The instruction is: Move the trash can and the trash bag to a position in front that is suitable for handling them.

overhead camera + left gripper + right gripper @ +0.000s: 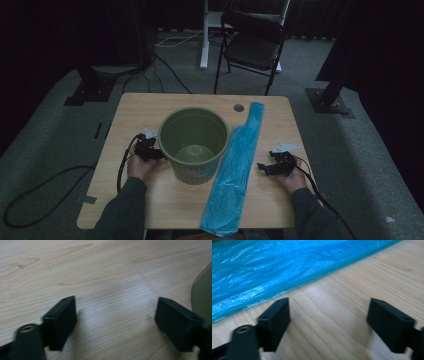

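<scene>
A green ribbed bin (pixel 194 144) stands upright and empty in the middle of the wooden table (pixel 140 107). To its right lies a long blue plastic bag (pixel 235 167), flat, running from the far edge to the near edge. My left gripper (pixel 156 154) rests on the table just left of the bin, jaws open, nothing between them (pixel 115 315); the bin's wall (pixel 203 295) shows at that view's right edge. My right gripper (pixel 262 167) sits on the table right of the bag, open and empty (pixel 328 315), with the blue bag (pixel 262 270) just ahead of its jaws.
A round cable hole (pixel 238 107) is in the table near its far edge. Behind the table stand a black folding chair (pixel 252 45) and a white stand leg (pixel 204 35). Cables trail from both grippers off the table and across the grey floor.
</scene>
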